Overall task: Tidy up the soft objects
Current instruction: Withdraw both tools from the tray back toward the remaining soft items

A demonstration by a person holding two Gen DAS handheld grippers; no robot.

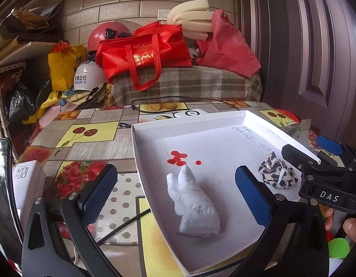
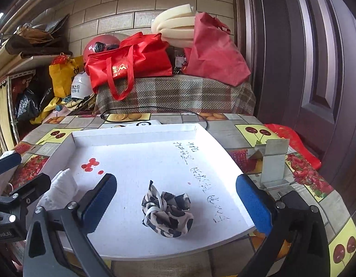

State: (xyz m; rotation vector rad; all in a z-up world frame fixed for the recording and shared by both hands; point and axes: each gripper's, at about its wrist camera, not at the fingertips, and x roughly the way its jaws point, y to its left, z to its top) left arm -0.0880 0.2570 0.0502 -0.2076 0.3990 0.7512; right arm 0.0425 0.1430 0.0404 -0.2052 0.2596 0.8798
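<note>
A shallow white tray lies on the fruit-print table. A folded white cloth lies in it near red stains; it also shows in the right wrist view. A crumpled black-and-cream patterned cloth lies in the tray's right part, and shows in the left wrist view. My left gripper is open, its blue pads either side of the white cloth and nearer the camera. My right gripper is open, straddling the patterned cloth. Neither holds anything.
A white metal bracket stands on the table right of the tray. A black cable runs along the table left of it. A white box sits at the left edge. Red bags and helmets are piled behind the table.
</note>
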